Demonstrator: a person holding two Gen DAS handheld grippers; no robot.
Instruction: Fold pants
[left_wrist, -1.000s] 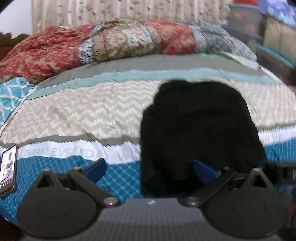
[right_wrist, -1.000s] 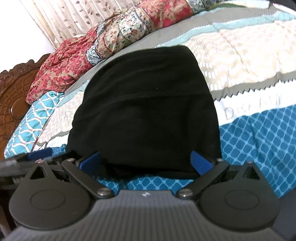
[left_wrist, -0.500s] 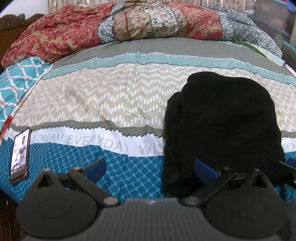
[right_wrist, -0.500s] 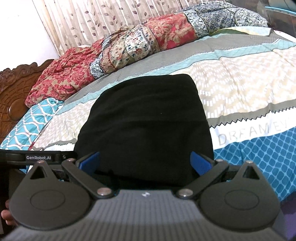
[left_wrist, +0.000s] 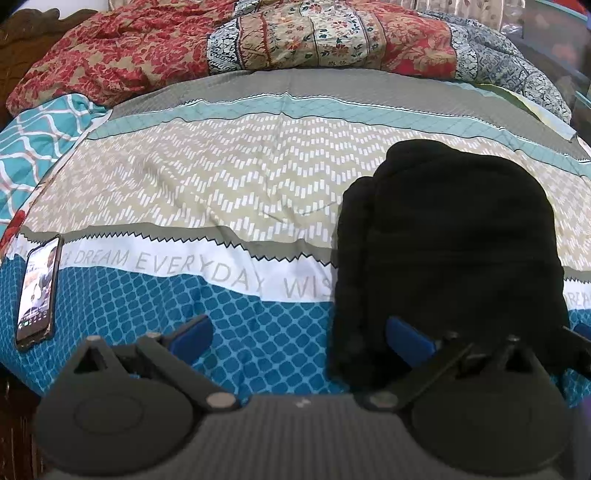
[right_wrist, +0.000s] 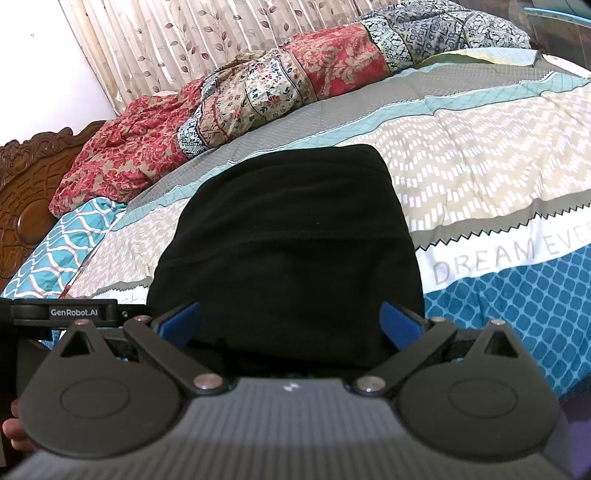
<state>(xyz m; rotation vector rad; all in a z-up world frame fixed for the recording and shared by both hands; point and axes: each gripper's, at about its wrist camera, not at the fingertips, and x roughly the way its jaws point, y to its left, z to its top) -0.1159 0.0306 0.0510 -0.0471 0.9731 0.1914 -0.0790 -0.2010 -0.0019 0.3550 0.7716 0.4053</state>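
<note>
Two grippers, one in each of my hands, hover at the near edge of a bed. My left gripper (left_wrist: 297, 338) has its blue-tipped fingers (left_wrist: 188, 334) spread wide and holds nothing; its left finger is over the bedspread, its right finger just in front of the pants. My right gripper (right_wrist: 290, 321) is also spread wide and empty, both blue fingers (right_wrist: 400, 323) at the near edge of the pants.

A pair of black fleece pants (right_wrist: 288, 254), folded into a thick compact bundle, lies flat on a quilted bedspread (left_wrist: 221, 192) banded in grey, teal, beige zigzag, white and blue diamonds. In the left wrist view the bundle sits right of centre, layered edges showing along its left side. A dark-cased smartphone (left_wrist: 38, 290) with a lit screen lies near the bedspread's left edge, well apart from the pants. A crumpled red and cream floral quilt (right_wrist: 236, 92) is heaped along the far side, before a leaf-print curtain (right_wrist: 207, 40). A carved wooden headboard (right_wrist: 26, 192) stands at far left.
</note>
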